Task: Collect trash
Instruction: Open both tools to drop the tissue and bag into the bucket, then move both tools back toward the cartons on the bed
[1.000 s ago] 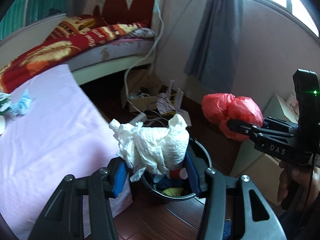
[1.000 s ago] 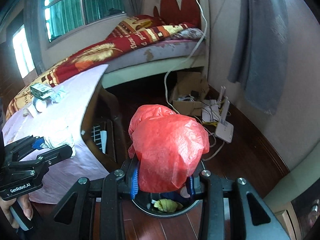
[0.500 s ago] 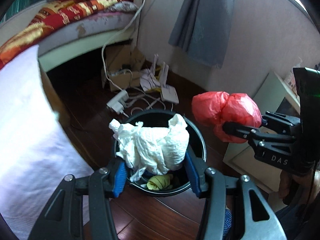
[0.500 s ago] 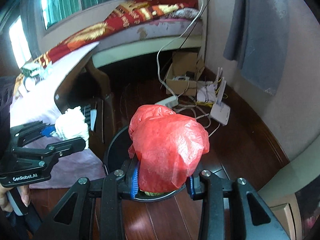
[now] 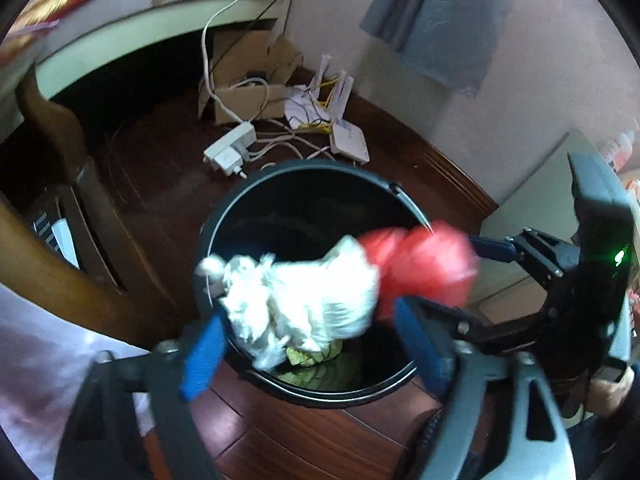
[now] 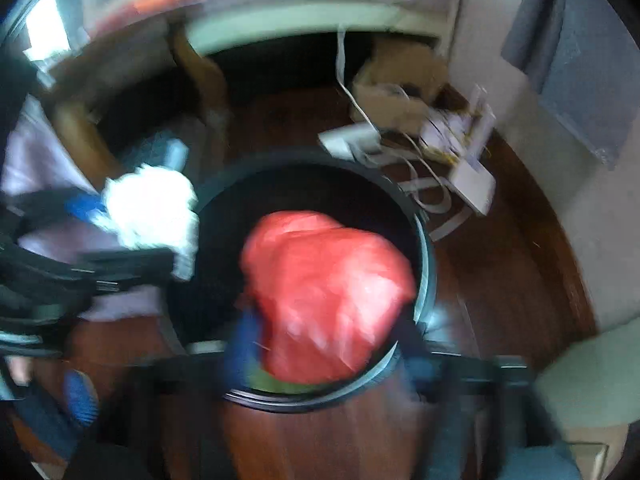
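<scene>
A black round bin [image 5: 304, 168] stands on the dark wood floor, with yellowish scraps at its bottom. Over its mouth is a crumpled white paper wad [image 5: 304, 300], between the spread blue pads of my left gripper [image 5: 312, 344]. Those jaws are opening and the pads stand off the wad. Beside the wad is a red plastic bag [image 5: 424, 268], at the right gripper [image 5: 472, 280]. In the blurred right wrist view the red bag [image 6: 328, 292] sits over the bin [image 6: 426, 264]. My right gripper [image 6: 328, 348] is opening around the bag. The white wad [image 6: 152, 204] shows at the left.
Behind the bin lie a white power strip [image 5: 230, 150], a router [image 5: 348, 144], tangled cables and a cardboard box [image 5: 248, 80]. A wooden table leg [image 5: 72, 248] stands close on the left, a pale cabinet [image 5: 532, 220] on the right. The bed frame and wall are at the back.
Both grippers have sunk toward the bin and tipped further down. Their jaws, shut on the white wad and the red bag before, have spread apart.
</scene>
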`<state>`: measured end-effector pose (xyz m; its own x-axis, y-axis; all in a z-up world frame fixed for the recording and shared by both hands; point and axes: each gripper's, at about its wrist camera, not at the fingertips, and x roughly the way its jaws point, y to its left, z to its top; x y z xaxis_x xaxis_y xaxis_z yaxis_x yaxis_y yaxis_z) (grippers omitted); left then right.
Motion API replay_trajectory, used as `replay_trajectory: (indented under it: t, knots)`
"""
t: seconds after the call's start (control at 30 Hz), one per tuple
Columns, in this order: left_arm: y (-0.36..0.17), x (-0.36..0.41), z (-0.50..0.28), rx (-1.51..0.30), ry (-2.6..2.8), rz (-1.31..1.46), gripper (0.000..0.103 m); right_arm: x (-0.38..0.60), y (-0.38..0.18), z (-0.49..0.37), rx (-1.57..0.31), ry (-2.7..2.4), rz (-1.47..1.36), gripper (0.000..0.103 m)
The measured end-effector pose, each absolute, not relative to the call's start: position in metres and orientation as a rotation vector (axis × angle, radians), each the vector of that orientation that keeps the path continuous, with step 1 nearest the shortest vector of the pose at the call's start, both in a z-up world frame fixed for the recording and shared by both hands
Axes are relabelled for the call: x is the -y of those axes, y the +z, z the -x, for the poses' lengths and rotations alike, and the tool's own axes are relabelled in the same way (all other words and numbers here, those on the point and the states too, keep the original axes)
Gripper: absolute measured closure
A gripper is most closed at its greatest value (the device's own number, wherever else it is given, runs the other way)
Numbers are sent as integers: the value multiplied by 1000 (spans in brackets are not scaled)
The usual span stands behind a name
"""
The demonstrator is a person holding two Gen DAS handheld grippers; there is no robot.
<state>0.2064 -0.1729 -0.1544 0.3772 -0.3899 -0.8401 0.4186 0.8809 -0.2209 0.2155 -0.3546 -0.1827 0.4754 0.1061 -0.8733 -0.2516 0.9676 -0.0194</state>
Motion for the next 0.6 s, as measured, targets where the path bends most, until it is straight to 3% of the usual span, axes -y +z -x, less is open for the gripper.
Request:
replay_trajectory:
  t: [0.1, 0.13, 0.17, 0.6]
  knots:
    - [-158, 168, -201, -1065, -487, -37, 8, 364, -189, -214, -1062, 170, 145, 12]
    - [-158, 167, -198, -1058, -475, -49, 7, 366, -190, -213, -1062, 159, 141, 1]
    - [-159, 166, -196, -1057, -471, -55, 7, 368, -189, -212, -1061, 141, 143, 0]
    - [-135, 152, -178, -1003, -438, -52, 7, 362, -142, -188, -985, 100, 148, 0]
